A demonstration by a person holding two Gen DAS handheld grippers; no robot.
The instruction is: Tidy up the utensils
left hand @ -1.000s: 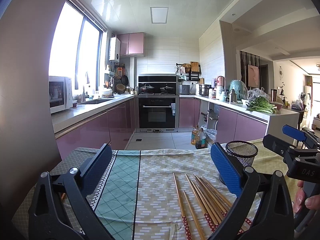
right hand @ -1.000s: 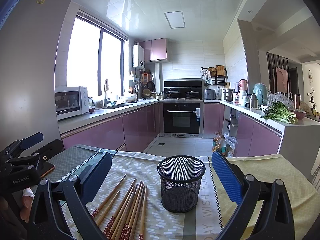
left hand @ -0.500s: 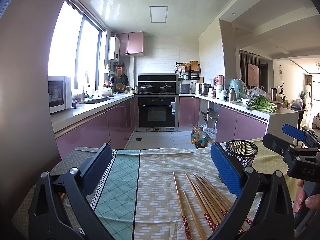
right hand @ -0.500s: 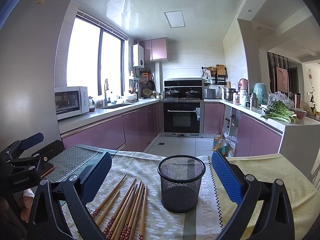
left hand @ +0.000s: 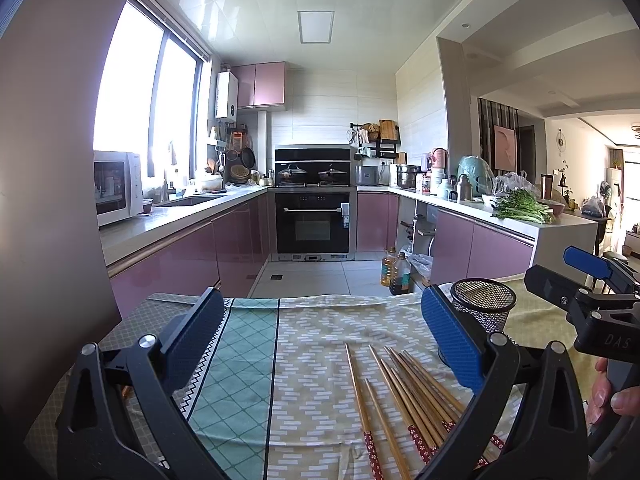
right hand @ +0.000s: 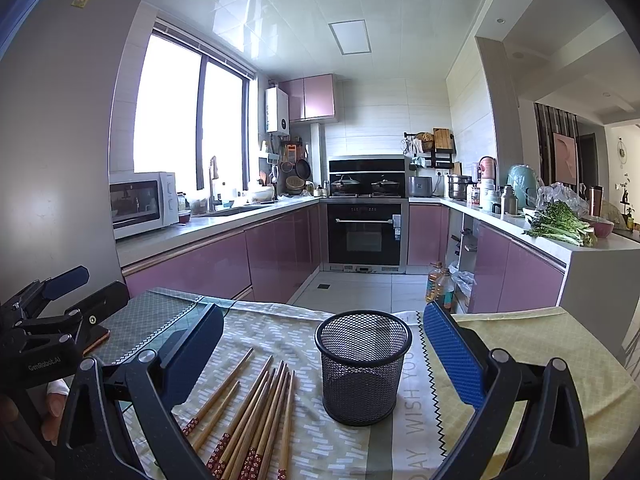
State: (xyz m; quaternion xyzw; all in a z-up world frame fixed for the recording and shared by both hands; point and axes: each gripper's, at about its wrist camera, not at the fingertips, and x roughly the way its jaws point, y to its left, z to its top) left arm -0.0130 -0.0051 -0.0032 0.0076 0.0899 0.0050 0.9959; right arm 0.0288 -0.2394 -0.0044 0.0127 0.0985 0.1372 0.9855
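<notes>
Several wooden chopsticks [right hand: 256, 412] with red patterned ends lie loose on the tablecloth, fanned side by side; they also show in the left wrist view [left hand: 404, 392]. A black mesh cup [right hand: 363, 364] stands upright just right of them and looks empty; in the left wrist view it [left hand: 483, 304] is partly behind a finger. My left gripper [left hand: 320, 344] is open and empty above the cloth, left of the chopsticks. My right gripper [right hand: 320, 356] is open and empty, with the cup and chopsticks between its fingers' lines of sight.
The table carries a patterned cloth [left hand: 312, 360] with a green panel on the left and a yellow cloth [right hand: 532, 344] on the right. A phone [right hand: 96, 338] lies at the table's left. Beyond the table edge are pink kitchen cabinets, an oven and oil bottles [right hand: 440, 284] on the floor.
</notes>
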